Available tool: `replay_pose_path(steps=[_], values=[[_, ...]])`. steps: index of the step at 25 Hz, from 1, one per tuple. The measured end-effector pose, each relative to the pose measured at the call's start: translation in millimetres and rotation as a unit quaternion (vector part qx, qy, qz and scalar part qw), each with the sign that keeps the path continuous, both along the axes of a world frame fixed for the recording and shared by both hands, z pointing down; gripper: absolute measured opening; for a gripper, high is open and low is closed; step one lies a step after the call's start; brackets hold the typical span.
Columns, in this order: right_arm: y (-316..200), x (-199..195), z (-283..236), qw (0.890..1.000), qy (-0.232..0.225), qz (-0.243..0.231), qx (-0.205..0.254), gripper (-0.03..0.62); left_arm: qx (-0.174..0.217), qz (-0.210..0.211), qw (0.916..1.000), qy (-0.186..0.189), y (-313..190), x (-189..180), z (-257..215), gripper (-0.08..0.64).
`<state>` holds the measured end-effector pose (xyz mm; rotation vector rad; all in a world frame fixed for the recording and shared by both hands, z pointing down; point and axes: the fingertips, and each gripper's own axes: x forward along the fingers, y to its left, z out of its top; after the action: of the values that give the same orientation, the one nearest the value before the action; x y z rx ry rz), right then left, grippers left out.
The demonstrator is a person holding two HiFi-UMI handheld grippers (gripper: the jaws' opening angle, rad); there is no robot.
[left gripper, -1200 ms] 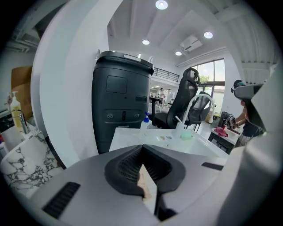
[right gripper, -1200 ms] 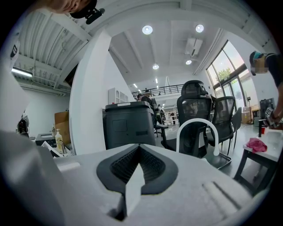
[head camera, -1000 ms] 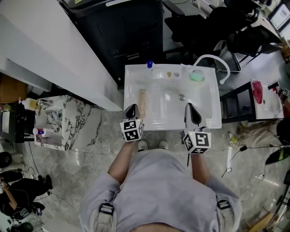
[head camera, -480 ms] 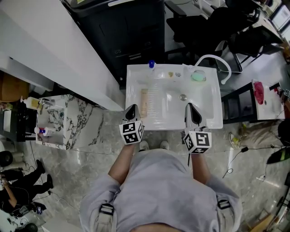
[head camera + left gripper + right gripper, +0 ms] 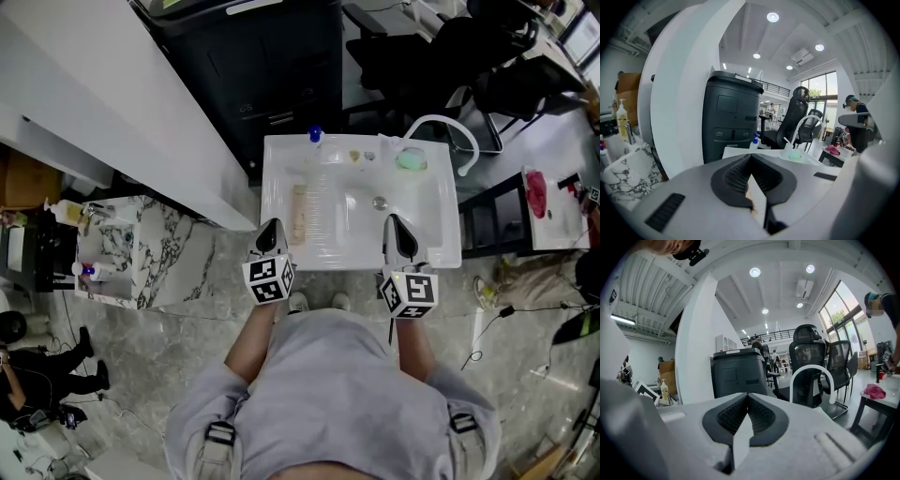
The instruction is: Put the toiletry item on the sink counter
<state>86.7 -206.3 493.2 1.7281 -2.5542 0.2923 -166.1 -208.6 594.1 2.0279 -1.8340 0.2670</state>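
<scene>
Head view, left tool (image 5: 272, 225), right tool (image 5: 393, 221), both closed, by sink counter (image 5: 281, 152)

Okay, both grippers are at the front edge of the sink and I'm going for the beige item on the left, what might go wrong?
1. The left gripper has its jaws together and empty. Going in like that would likely shove the beige item rather than grip it.
2. The item lies flat on the smooth white sink, so it may slide away from the jaws.
3. The blue-capped bottle stands upright beyond it. Overreaching could tip it.
</scene>
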Motion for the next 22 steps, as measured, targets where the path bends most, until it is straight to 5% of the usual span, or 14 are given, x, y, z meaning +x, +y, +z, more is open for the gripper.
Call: replay_pose_path(steps=[22], values=[[-3, -3, -1, 1.000, 0.001, -0.006, 0.003, 0.002, 0.051, -0.006, 0.9987, 0.003, -1, -10, -45, 0.006]])
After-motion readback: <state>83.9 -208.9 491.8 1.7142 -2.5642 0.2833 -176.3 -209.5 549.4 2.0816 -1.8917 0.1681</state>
